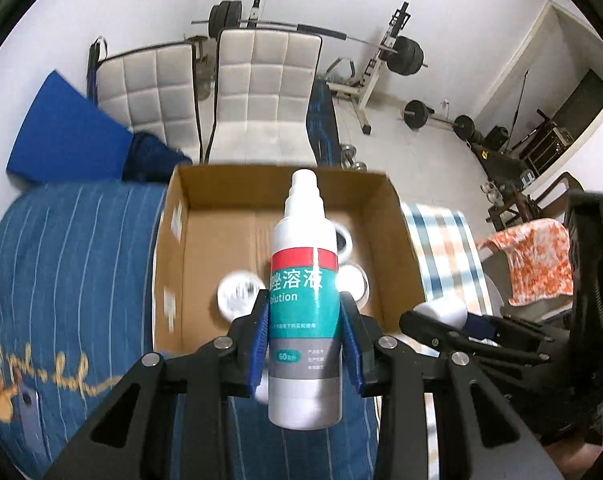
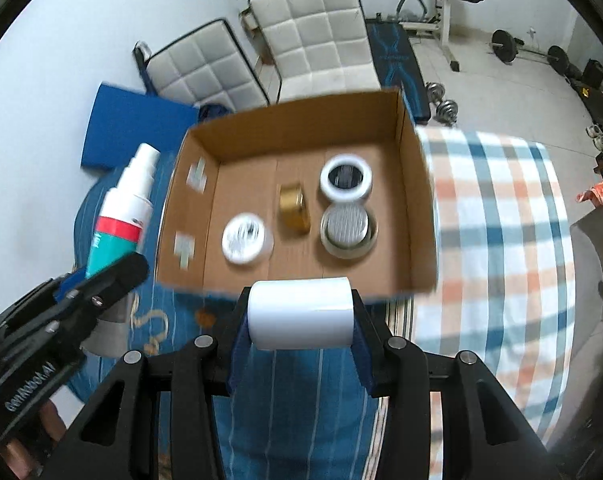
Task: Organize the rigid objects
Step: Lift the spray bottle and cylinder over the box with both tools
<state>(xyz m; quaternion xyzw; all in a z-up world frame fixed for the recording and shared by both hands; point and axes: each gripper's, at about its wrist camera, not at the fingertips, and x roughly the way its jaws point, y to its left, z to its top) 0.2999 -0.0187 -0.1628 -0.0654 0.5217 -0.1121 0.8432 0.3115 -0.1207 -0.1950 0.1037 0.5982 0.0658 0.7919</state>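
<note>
Now both grippers hold things above the open cardboard box (image 2: 301, 128).

Left gripper (image 1: 306, 332) is clamped on a white spray bottle (image 1: 304, 280) with a red and teal label, held nozzle-forward over the box. Right gripper (image 2: 300, 326) grips a white cylinder (image 2: 299, 312) by its two ends, crosswise, at the near wall of the box. Inside the box lie a white tape roll (image 2: 245, 238), a gold tape roll (image 2: 293, 210), a white ring (image 2: 345, 178) and a round tin (image 2: 348, 230). The box sits on a blue striped cloth (image 1: 73, 264) beside a plaid cloth (image 2: 493, 220).

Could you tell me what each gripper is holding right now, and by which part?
The left gripper clamps the spray bottle around its lower body. The right gripper clamps the white roll by its two flat ends.
</note>
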